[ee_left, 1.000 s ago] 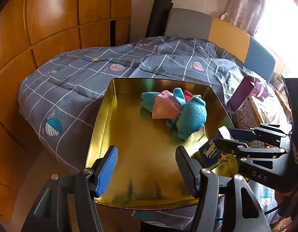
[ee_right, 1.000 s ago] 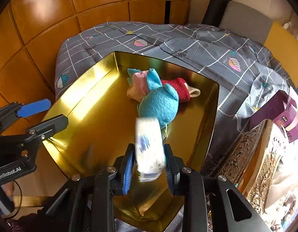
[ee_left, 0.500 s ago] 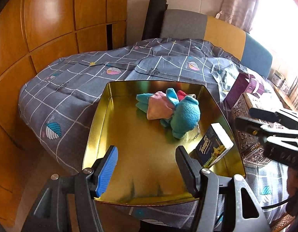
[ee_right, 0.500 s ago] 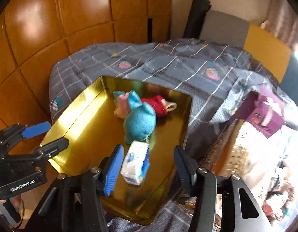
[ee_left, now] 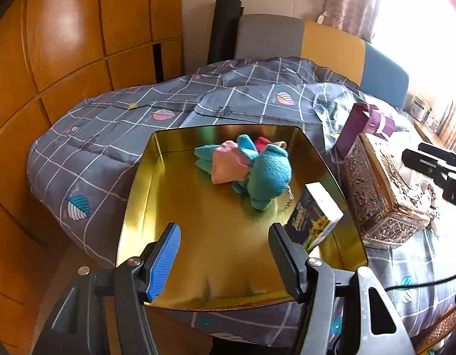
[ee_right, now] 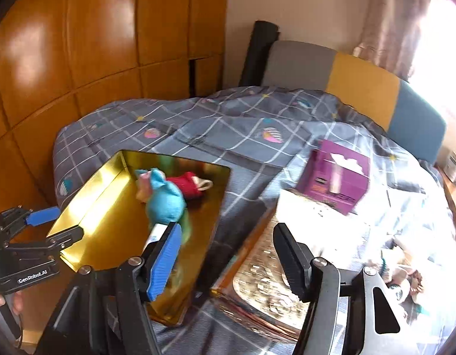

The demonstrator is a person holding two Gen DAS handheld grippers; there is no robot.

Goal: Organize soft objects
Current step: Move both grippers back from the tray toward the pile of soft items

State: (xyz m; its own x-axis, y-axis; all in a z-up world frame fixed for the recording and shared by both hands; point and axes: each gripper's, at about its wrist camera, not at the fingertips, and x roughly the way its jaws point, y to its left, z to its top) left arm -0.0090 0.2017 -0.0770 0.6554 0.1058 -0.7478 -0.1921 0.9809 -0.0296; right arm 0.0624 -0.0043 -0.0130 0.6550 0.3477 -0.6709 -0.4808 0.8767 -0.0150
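A gold tin tray (ee_left: 198, 236) lies on the bed. In it lie a teal and pink plush toy (ee_left: 257, 171), a red soft item (ee_right: 186, 183) behind it, and a tissue pack (ee_left: 314, 216) leaning on the tray's right wall. My left gripper (ee_left: 225, 254) is open and empty over the tray's near edge. My right gripper (ee_right: 228, 251) is open and empty, right of the tray and above an ornate metal box (ee_right: 263, 281). The tray (ee_right: 103, 213) and plush toy (ee_right: 165, 201) also show in the right wrist view.
A grey checked quilt (ee_left: 124, 136) covers the bed. The ornate box (ee_left: 382, 195) and a purple tissue box (ee_right: 334, 177) lie right of the tray. Small items (ee_right: 405, 278) lie at far right. Wooden wardrobe panels (ee_left: 65, 44) stand left; a padded headboard (ee_right: 346, 77) behind.
My right gripper opened and dropped the tissue pack into the tray, then drew back to the right over the ornate box. The left gripper stayed open and pulled back slightly.
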